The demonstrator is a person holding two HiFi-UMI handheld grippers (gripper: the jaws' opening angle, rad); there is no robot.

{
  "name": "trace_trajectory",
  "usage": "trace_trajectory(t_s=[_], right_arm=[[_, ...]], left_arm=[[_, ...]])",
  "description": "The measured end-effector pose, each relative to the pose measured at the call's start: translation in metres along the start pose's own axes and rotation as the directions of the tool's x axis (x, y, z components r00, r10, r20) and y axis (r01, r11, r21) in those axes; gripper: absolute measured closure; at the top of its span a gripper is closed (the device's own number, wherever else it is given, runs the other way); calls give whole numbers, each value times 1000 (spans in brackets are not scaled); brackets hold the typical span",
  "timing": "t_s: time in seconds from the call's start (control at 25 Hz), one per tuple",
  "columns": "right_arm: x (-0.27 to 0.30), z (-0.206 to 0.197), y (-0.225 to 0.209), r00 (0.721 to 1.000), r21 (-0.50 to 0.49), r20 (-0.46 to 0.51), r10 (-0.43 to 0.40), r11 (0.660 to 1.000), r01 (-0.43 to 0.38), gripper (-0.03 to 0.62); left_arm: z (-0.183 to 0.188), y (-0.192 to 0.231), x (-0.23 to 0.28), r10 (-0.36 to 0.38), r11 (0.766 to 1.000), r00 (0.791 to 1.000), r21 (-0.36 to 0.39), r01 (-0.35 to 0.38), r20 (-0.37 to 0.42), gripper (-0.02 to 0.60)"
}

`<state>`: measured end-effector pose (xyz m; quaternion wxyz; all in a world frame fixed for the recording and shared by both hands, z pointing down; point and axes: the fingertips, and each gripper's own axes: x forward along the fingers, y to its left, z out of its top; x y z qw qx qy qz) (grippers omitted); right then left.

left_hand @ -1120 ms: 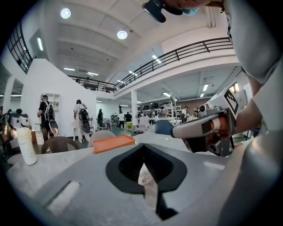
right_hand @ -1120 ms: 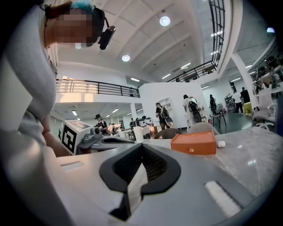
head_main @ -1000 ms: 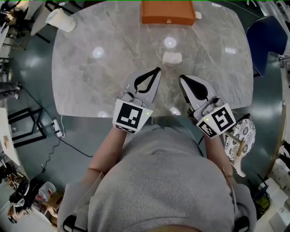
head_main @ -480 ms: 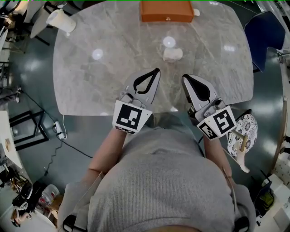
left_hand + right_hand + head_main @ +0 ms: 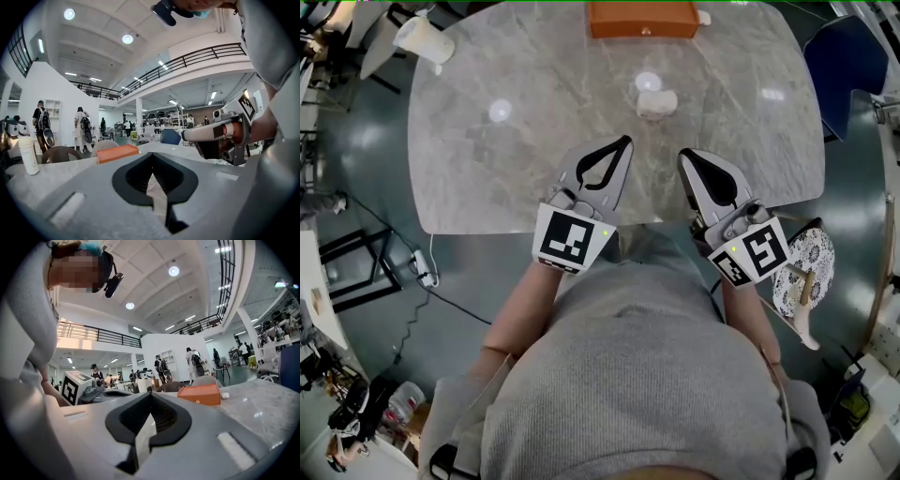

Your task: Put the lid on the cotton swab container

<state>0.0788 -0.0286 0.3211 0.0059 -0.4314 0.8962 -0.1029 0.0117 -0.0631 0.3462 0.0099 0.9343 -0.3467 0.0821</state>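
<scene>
Cotton swab container [image 5: 657, 103] sits on the table [image 5: 487, 169] toward the far edge, approx mid-width, just short of the orange box [image 5: 643, 19] at that edge. It's too small in the head view to tell whether the lid is on. The pale round spot [image 5: 648, 82] just beyond it looks like a ceiling-light reflection, not a lid. A small white item [image 5: 703, 17] lies at the box's right end by the far edge; can't say what it is.

L gripper [image 5: 626, 141] and R gripper [image 5: 683, 154] hover side by side over the near edge, well apart from the container. Both have jaws pressed together w/ nothing between them; each gripper view shows only table through the gap. A white jug [image 5: 424, 40] stands at the far left corner.

Step, as a judgement: hands are parked, no grip on anything. That fits two stages: lid still off w/ a reach to come, or lid already seated and hands pulled back. The pics don't settle which, so no next move can be called. Any pick-up at all would need the jaws opened first.

Vs 1 s ago: container and orange box sit higher in the head view, so the camera has tipped. Both grippers are nearly where they were, R a touch further right, jaws shut as before.
</scene>
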Motion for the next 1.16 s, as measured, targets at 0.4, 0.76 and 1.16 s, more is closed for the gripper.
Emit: trace_trajectory(t_s=[0.4, 0.76, 1.16], right_arm=[[-3, 3, 11, 1000, -29, 3, 16, 999, -16, 594], [-1, 6, 12, 1000, -39, 8, 13, 999, -13, 594], [-1, 6, 14, 1000, -40, 16, 16, 999, -15, 594]], left_arm=[[0, -2, -9, 5, 1000, 1000, 13, -5, -3, 581], [1, 1, -9, 4, 1000, 1000, 23, -4, -1, 581], [-3, 0, -12, 10, 1000, 1000, 12, -10, -10, 581]])
